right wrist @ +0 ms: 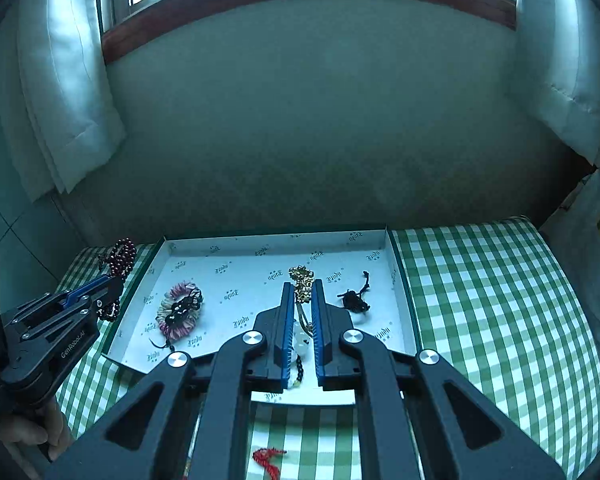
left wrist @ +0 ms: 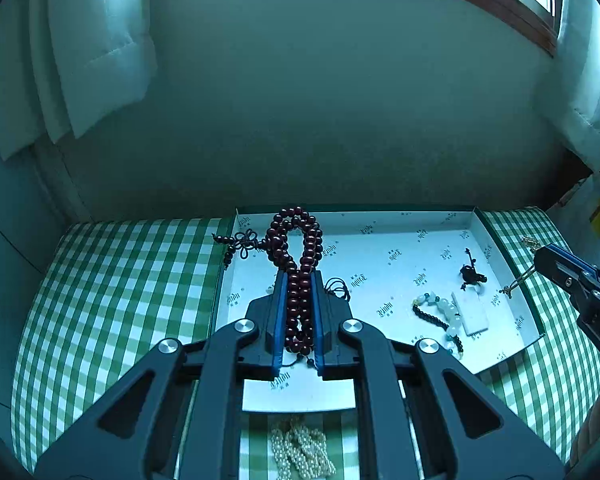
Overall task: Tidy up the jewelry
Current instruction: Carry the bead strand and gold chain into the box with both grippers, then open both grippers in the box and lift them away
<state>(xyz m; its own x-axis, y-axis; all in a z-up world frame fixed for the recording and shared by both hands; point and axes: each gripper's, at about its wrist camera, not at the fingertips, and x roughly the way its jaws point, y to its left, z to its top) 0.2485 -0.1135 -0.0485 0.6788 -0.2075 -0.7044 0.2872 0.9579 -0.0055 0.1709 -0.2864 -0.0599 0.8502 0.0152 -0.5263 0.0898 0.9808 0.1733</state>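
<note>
My left gripper (left wrist: 299, 277) is shut on a long string of dark red beads (left wrist: 296, 236), which loops up past the fingertips with a knotted black cord to its left. It hangs over the left part of a white printed box tray (left wrist: 380, 216). My right gripper (right wrist: 302, 285) is shut on a gold chain (right wrist: 301, 275), held above the same tray (right wrist: 276, 238). From the left wrist view, the right gripper (left wrist: 540, 257) appears at the right edge with the gold chain (left wrist: 520, 280) dangling. In the right wrist view, the left gripper (right wrist: 114, 282) holds the red beads (right wrist: 122, 256) at the tray's left rim.
In the tray lie a pale and black bead bracelet (left wrist: 440, 312), a white card (left wrist: 470, 314), a black tasselled piece (right wrist: 354, 300) and a pink fabric bracelet (right wrist: 180, 310). A pearl strand (left wrist: 300, 452) and a red cord (right wrist: 268, 456) lie on the green checked cloth (right wrist: 480, 300).
</note>
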